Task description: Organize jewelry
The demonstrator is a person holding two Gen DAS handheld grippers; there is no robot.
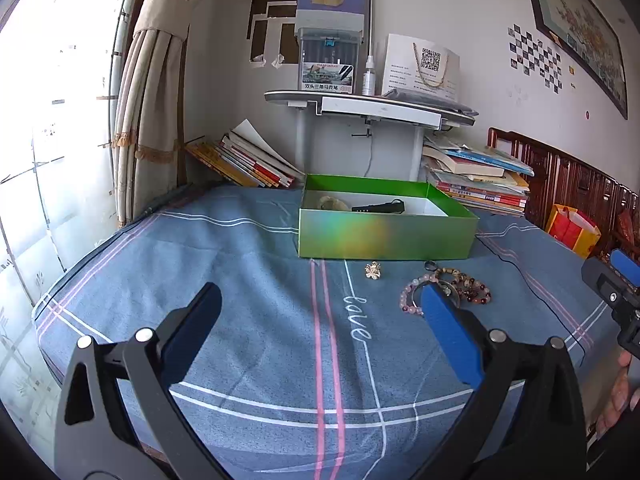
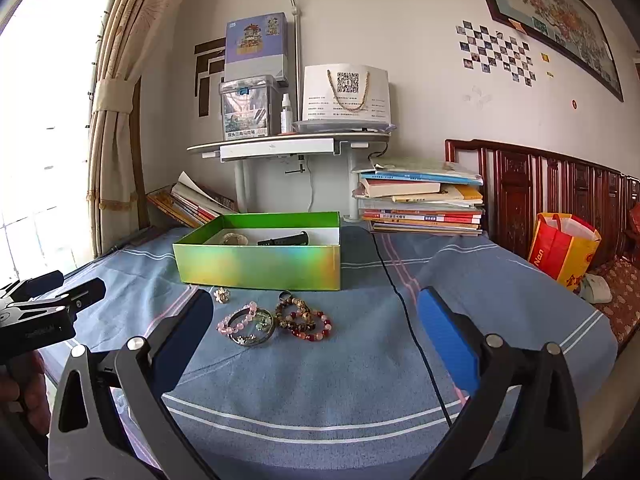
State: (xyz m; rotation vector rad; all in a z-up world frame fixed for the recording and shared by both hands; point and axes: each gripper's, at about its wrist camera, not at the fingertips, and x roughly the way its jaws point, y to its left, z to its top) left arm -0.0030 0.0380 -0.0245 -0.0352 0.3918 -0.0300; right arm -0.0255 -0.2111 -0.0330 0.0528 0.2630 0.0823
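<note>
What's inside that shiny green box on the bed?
Inside the green box lie a black strap-like band and a pale, rounded piece. The front wall hides the nearer part of the floor.

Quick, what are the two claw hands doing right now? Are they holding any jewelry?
Left gripper: open, holding nothing.
Right gripper: open, holding nothing.

Open bedspread (image 2: pixel 320 392) lies free at the bed's near edge; the green box (image 2: pixel 260 266) and book stacks (image 2: pixel 420 204) block the far edge.
</note>
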